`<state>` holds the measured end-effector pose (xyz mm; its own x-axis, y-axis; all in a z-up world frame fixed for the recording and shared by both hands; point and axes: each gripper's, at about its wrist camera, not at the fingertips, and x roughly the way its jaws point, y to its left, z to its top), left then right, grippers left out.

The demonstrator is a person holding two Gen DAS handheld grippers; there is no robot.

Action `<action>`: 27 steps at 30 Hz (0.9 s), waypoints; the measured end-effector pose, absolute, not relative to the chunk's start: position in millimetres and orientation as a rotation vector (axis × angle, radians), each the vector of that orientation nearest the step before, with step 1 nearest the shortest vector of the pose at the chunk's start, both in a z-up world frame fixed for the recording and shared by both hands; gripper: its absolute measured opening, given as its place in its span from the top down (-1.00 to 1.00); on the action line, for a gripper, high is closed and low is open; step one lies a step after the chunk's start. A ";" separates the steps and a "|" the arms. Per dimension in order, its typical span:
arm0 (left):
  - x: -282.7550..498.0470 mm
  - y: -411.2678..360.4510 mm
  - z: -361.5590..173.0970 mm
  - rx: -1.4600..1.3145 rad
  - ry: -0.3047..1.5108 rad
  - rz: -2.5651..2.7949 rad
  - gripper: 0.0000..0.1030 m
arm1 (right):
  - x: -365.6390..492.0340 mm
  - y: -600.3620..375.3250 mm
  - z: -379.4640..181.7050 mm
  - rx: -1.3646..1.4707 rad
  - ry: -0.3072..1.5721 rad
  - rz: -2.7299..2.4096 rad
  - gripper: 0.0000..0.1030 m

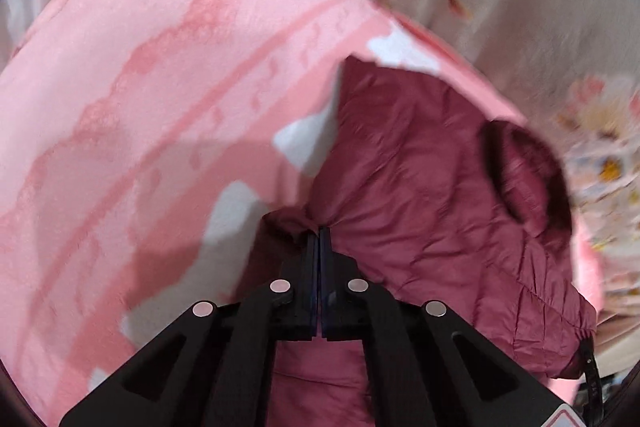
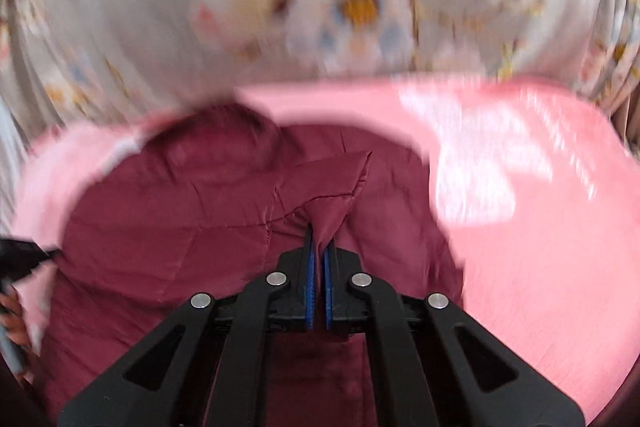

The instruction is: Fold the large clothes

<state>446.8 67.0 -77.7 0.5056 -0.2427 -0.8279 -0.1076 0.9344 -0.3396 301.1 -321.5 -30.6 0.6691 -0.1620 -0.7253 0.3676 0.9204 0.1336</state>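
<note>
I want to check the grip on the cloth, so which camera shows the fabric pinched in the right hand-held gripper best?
The right wrist view: a fold of the maroon quilted jacket rises between the right hand-held gripper pads. The left wrist view shows the same jacket, but only the left hand-held gripper pinching its edge.

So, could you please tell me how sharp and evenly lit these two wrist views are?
Left wrist: the left gripper and the maroon quilted jacket are fairly crisp, the floral sheet smears at right, and a shadow falls on the pink blanket. Right wrist: the right gripper is sharp, everything beyond is motion-blurred, with washed-out glare on the blanket; both views bow at the dark rims.
</note>
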 end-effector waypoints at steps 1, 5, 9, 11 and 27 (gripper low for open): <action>447.3 66.3 -83.0 -0.357 1.055 -0.076 1.00 | 300.5 -323.2 -42.9 0.291 0.811 -0.302 0.96; 442.9 61.8 -91.6 -0.282 1.028 -0.062 1.00 | 297.5 -322.1 -75.0 0.301 0.847 -0.291 0.96; 437.6 46.0 -92.6 -0.151 0.986 -0.011 1.00 | 301.5 -317.2 -76.5 0.257 0.859 -0.303 0.95; 436.1 40.4 -90.8 -0.106 0.977 0.009 1.00 | 301.1 -314.1 -74.4 0.241 0.865 -0.304 0.93; 414.9 -58.4 2.0 0.020 0.853 -0.201 0.91 | 335.8 -277.7 -9.7 0.283 0.741 -0.194 0.35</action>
